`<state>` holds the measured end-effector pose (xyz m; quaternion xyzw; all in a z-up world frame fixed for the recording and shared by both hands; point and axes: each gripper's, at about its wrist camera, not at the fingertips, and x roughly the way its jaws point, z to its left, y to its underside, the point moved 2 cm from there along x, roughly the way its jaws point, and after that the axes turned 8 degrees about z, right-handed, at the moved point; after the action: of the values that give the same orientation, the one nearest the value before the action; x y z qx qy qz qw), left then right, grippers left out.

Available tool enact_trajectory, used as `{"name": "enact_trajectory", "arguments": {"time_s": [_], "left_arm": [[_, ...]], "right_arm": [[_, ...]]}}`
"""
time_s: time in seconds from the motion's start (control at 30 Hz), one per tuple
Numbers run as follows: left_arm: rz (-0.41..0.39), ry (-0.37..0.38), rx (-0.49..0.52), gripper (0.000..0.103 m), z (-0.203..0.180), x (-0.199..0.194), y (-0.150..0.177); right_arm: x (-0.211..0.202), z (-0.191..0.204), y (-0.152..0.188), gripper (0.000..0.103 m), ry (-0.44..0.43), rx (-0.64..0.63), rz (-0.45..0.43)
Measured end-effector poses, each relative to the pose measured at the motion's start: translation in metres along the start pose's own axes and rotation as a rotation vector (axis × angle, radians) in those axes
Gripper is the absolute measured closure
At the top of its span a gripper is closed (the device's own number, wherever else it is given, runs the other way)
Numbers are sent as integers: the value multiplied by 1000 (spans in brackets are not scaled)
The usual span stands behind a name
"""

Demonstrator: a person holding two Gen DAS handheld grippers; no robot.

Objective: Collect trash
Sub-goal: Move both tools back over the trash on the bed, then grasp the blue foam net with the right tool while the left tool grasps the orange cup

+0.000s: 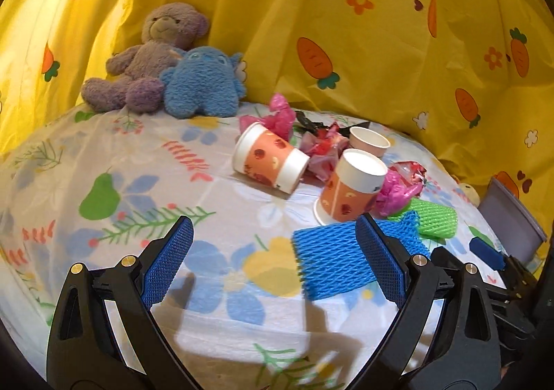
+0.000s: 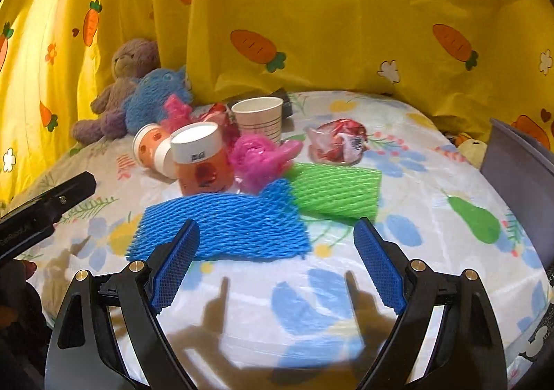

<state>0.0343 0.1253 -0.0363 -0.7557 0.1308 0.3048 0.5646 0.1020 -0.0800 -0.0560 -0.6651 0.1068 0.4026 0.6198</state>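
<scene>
Right tool (image 2: pixel 277 237) spread wide, empty — blue foam net (image 2: pixel 221 227) flat, long axis left-right

I count three paper cups (image 2: pixel 257 120) — one upright, one upside down, one on its side. Two foam nets: one blue (image 2: pixel 225 222), one green (image 2: pixel 337 191). Two plush toys — a purple bear (image 1: pixel 152 57) and a blue one (image 1: pixel 204 82). One grey bin (image 2: pixel 519 175). The crumpled pink and red wrappers (image 2: pixel 259 158) I can't count exactly.

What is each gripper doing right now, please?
Left gripper: open, holding nothing.
Right gripper: open, holding nothing.
</scene>
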Motion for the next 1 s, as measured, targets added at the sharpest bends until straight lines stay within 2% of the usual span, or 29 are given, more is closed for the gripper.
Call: {"name": "enact_trajectory", "arguments": {"time_s": [0.13,0.4,0.53,0.57,0.63,0.7,0.73,0.77,1.0], "left_arm": [[-33,2,-31,10,15,-11,-1],[-74,18,-11,10,8,-16,0],[-72,35,-3,10,5,-14,2],[-69,39,-2,10,5,-14,3],[-68,43,-3,10,5,-13,3],[-66,44,-5,10,5,-12,3],[-67,49,-5,10,5,-12,3],[-69,55,-3,10,4,-12,4],[-49,93,62,10,-17,-1,5]], "right_arm": [[23,11,-5,16,-11,2,73],[55,17,-7,30,-7,-6,243],[56,22,-5,39,11,-30,246],[56,24,-5,47,-3,-39,244],[55,26,-3,56,-23,-50,242],[53,27,-3,71,-70,-43,247],[53,28,-4,85,-102,-40,252],[51,28,-3,92,-123,-38,251],[13,13,1,93,-102,-25,134]]}}
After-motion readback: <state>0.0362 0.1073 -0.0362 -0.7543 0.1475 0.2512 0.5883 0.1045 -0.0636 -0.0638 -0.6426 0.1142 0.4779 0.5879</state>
